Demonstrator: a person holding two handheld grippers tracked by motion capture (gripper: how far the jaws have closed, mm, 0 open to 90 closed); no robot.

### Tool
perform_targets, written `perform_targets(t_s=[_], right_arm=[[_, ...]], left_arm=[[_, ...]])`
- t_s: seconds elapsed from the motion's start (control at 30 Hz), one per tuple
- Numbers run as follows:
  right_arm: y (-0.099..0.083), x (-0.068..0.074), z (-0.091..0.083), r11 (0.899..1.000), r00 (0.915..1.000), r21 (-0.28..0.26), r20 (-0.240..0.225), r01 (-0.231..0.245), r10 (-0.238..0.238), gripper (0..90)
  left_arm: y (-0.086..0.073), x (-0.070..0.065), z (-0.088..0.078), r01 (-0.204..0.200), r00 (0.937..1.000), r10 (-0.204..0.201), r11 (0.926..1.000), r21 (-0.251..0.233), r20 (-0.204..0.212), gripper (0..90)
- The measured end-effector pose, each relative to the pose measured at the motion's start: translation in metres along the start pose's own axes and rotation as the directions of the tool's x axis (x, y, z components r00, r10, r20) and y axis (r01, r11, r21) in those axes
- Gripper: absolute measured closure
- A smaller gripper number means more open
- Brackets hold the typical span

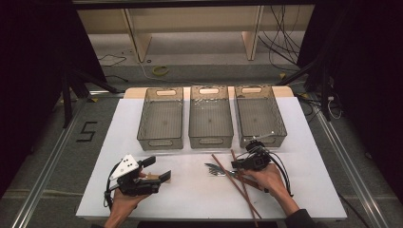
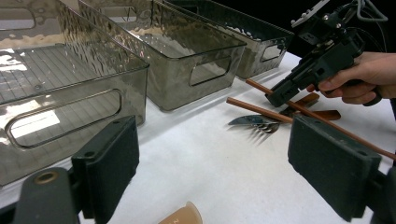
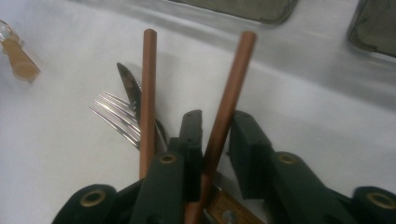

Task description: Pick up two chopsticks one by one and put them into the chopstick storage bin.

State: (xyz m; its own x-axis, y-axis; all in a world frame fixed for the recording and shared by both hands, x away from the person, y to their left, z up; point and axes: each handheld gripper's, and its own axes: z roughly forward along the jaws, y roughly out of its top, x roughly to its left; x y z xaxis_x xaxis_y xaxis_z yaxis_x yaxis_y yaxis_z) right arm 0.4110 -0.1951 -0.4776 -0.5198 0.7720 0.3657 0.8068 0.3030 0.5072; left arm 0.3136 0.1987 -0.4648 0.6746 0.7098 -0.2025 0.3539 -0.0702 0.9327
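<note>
Two brown chopsticks (image 1: 244, 187) lie crossed on the white table, over a fork and a serrated knife (image 1: 216, 170) with wooden handles (image 2: 322, 114). My right gripper (image 1: 240, 165) is low at the chopsticks' far ends. In the right gripper view its jaws straddle the right-hand chopstick (image 3: 226, 107), with only a narrow gap on each side, while the other chopstick (image 3: 148, 93) runs outside the left jaw. The fork's tines (image 3: 116, 119) fan out to the left. My left gripper (image 1: 157, 168) is held wide open above the front left of the table, with nothing between its pads (image 2: 112, 163).
Three grey see-through bins (image 1: 160, 118) (image 1: 210, 116) (image 1: 259, 114) stand side by side along the back of the table, all without contents. A small tan piece (image 2: 180, 215) lies just under my left gripper. Cables (image 1: 285, 42) and a wooden shelf sit beyond the table.
</note>
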Motion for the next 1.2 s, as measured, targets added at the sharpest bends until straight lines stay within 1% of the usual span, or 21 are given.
perform_targets(t_s=[0.17,0.27,0.3,0.43,0.47,0.63,0.7,0.77,0.8,0.9,0.97,1.07,1.17,1.2], right_arm=[[0.0,0.001,-0.001,1.0,0.9999,-0.01,-0.014,-0.002,0.002,82.4],[0.0,0.001,-0.001,1.0,0.9998,-0.006,-0.02,-0.005,0.005,83.0],[0.0,0.001,-0.001,1.0,0.9995,-0.004,-0.03,-0.009,0.009,83.3],[0.001,0.003,-0.006,1.0,0.9995,-0.014,-0.032,0.002,-0.002,83.7],[0.002,0.003,-0.008,1.0,0.9996,-0.02,-0.028,0.006,-0.007,83.8],[0.008,0.008,-0.023,0.998,0.9987,-0.063,-0.04,0.029,-0.031,84.0],[0.012,0.01,-0.029,0.995,0.998,-0.1,-0.053,0.029,-0.034,84.0],[0.017,0.013,-0.035,0.991,0.9975,-0.128,-0.056,0.035,-0.043,84.0],[0.02,0.015,-0.037,0.989,0.9971,-0.14,-0.054,0.045,-0.053,83.9],[0.028,0.025,-0.042,0.983,0.9949,-0.173,-0.062,0.068,-0.079,83.9],[0.033,0.031,-0.042,0.98,0.9932,-0.184,-0.068,0.081,-0.095,83.9],[0.041,0.04,-0.04,0.974,0.9908,-0.204,-0.072,0.098,-0.115,83.9],[0.047,0.049,-0.038,0.969,0.9889,-0.223,-0.072,0.111,-0.13,83.9],[0.05,0.052,-0.037,0.966,0.9877,-0.229,-0.076,0.116,-0.137,83.9]], left_arm=[[0.0,0.0,0.0,0.003,1.0,-0.003,1.0,0.0,-0.001,15.8],[0.0,0.0,0.0,0.002,1.0,-0.002,1.0,0.002,-0.001,15.8],[0.0,0.0,0.0,0.002,1.0,-0.002,1.0,0.001,-0.001,15.8],[0.0,0.0,0.0,0.005,1.0,-0.005,1.0,0.003,0.001,15.8],[0.0,0.0,0.0,0.006,1.0,-0.006,1.0,0.003,0.001,15.9],[0.0,0.0,0.001,0.014,0.9999,-0.014,0.9999,0.005,0.003,15.9],[0.0,0.0,0.001,0.021,0.9997,-0.021,0.9998,0.006,0.008,15.9],[0.0,-0.001,0.003,0.02,0.9997,-0.02,0.9997,0.013,0.012,15.9],[0.0,-0.002,0.004,0.024,0.9995,-0.024,0.9995,0.02,0.019,15.9],[0.001,-0.006,0.009,0.021,0.999,-0.022,0.9987,0.046,0.038,15.9],[0.002,-0.01,0.013,0.017,0.9984,-0.02,0.9983,0.055,0.053,15.9],[0.005,-0.016,0.02,0.039,0.9947,-0.046,0.9966,0.073,0.092,16.0],[0.006,-0.023,0.029,0.047,0.9898,-0.06,0.994,0.099,0.129,16.6],[0.007,-0.025,0.032,0.046,0.989,-0.06,0.9932,0.107,0.135,16.6]])
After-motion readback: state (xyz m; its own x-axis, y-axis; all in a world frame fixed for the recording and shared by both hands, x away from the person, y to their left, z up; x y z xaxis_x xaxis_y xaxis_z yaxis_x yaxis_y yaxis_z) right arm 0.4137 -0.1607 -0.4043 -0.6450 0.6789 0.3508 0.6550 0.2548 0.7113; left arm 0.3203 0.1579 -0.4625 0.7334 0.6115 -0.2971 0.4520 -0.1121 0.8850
